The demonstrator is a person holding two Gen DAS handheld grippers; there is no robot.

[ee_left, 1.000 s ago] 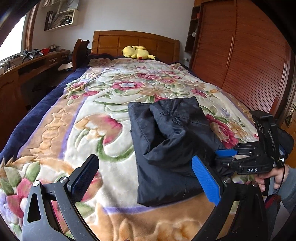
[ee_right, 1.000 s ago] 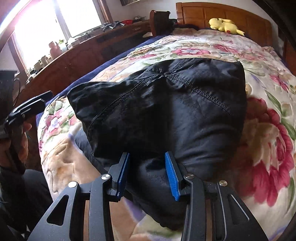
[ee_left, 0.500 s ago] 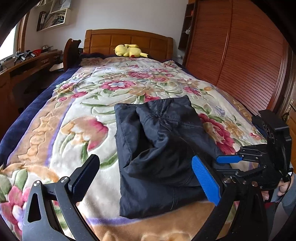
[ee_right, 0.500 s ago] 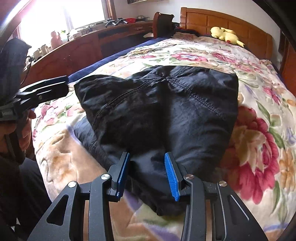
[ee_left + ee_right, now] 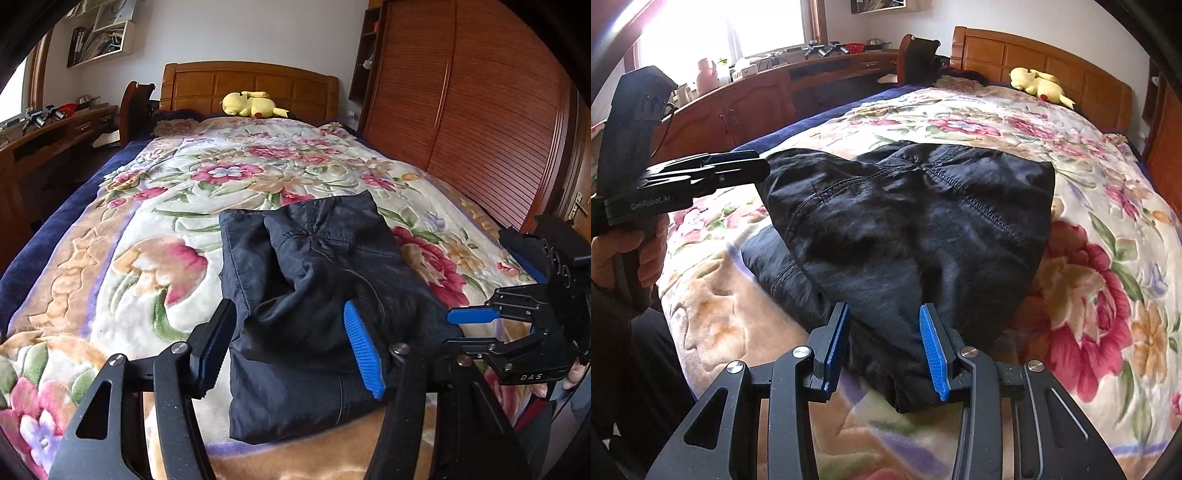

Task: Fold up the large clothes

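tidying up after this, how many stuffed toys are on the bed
1: a yellow plush toy lying at the head of the bed against the wooden headboard. Others may be hidden behind the folded black garment.

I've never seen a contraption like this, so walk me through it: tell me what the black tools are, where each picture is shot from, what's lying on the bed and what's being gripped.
No robot here: a person holds a hand-operated gripper in each hand, each with a camera looking out along its jaws.

One picture is from the left gripper, the other from the right gripper. Each view also catches the other tool from the side, with the person's hand on its handle.

On the floral blanket lies a dark garment, already folded into a thick bundle. A yellow plush toy sits by the headboard.

The right gripper's jaws stand apart on either side of the garment's near end, not visibly pinching it. The left gripper's jaws are wide open and hold nothing.
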